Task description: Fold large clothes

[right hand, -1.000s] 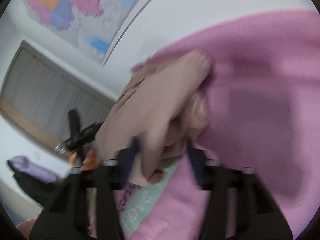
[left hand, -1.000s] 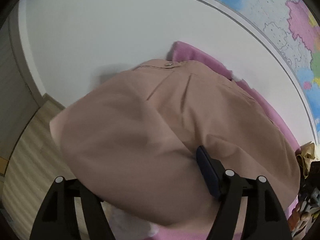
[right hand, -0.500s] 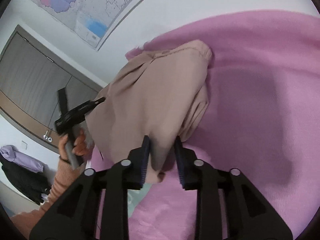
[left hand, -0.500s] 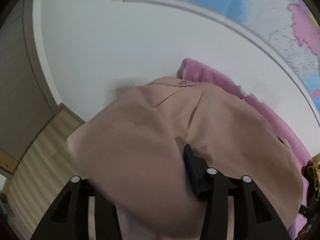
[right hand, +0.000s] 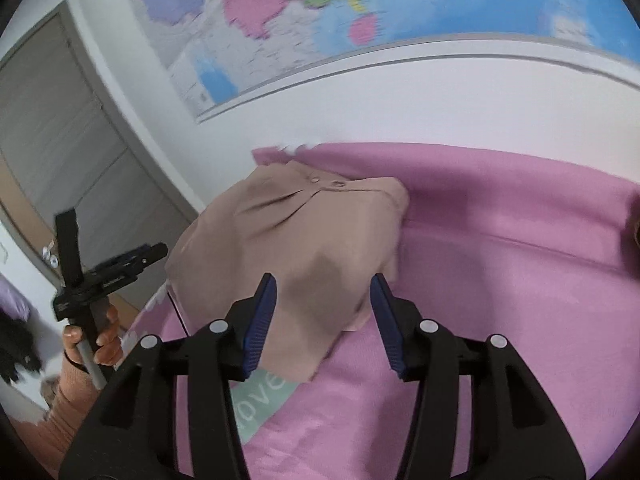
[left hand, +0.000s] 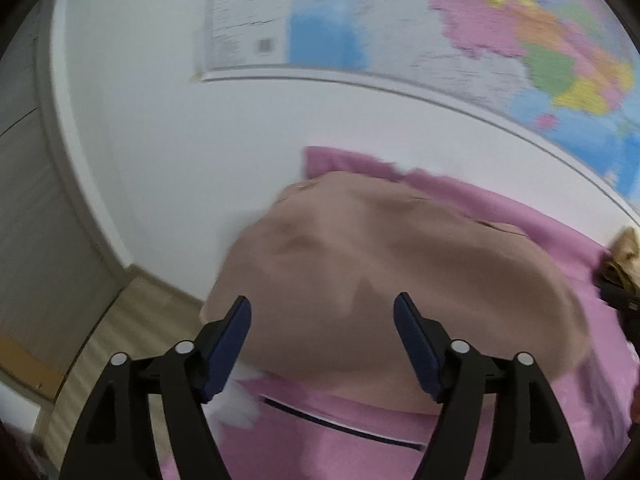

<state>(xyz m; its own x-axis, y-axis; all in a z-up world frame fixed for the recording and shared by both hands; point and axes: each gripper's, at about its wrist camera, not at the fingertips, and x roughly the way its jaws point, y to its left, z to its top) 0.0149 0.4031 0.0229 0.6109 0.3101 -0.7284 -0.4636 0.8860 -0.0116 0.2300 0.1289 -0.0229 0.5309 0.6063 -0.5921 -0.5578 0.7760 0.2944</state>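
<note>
Beige cotton trousers (right hand: 304, 240), folded into a compact stack, lay on the pink bedspread (right hand: 500, 280) at its far left corner, close to the white wall (right hand: 440, 100) under the map (right hand: 360, 8). Waistband with two metal snaps faced the wall; the fold edge faced the grippers. Long axis looked to run from the waistband back toward the cameras, slightly diagonal to the bed's far edge — hard to be exact through the fisheye.

Left gripper (left hand: 322, 344): jaws spread wide, nothing between the blue pads, cloth sitting beyond the tips. Right gripper (right hand: 322, 316): jaws also apart and empty, fabric visible past the gap, not pinched. Judgement: both released, so this fold was set down and the stack rested under its own weight.

Placement near the corner probably kept the rest of the bedspread available for the next garment. A pale green printed patch (right hand: 268, 400) showed on the cover just under the stack's near edge. Top layer bulged a little; may need flattening. Both views were motion-blurred.
</note>
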